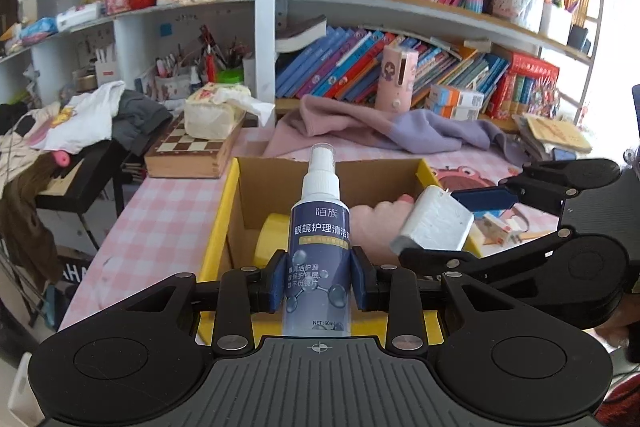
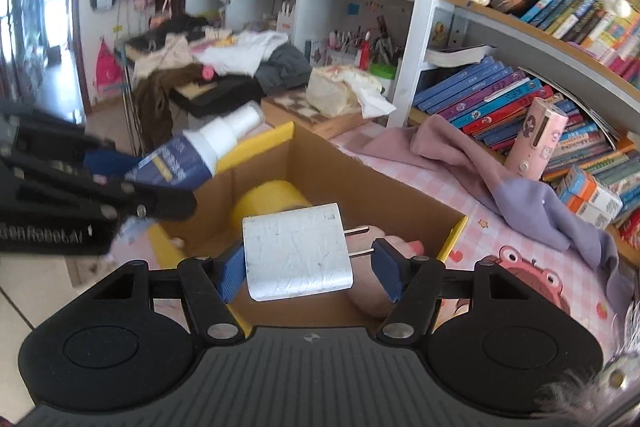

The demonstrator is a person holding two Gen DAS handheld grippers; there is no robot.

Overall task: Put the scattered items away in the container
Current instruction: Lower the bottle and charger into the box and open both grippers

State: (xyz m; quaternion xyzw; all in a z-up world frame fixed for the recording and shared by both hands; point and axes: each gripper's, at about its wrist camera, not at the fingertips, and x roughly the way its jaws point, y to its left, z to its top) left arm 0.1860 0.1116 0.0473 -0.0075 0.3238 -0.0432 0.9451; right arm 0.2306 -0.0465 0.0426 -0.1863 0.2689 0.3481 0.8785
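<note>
Both grippers loaded, hovering over the box.

Left wrist view: left gripper [image 1: 318,277] with blue pads pinching a slim plastic spray bottle [image 1: 320,227], dark blue label, white pump top, upright and smooth-sided. Just behind it, open corrugated cardboard box with yellow outer sides [image 1: 224,211] on the pink-and-white checked tablecloth [image 1: 160,219]; inside, a yellow cylinder-shaped roll [image 1: 274,241] and something soft and pink [image 1: 376,227]. Off to the right, right gripper [image 1: 480,223] clamped on a scuffed white boxy charger plug [image 1: 434,225].

Right wrist view: right gripper [image 2: 308,259] holding the same white charger [image 2: 296,251], left pad on its flat side, two metal prongs poking toward the right pad, matte surface all scratched. Box [image 2: 320,163] directly below, yellow roll [image 2: 268,201] in it. Bottle [image 2: 192,159] tilted at upper left in the left gripper [image 2: 132,179], a bit blurred.
</note>
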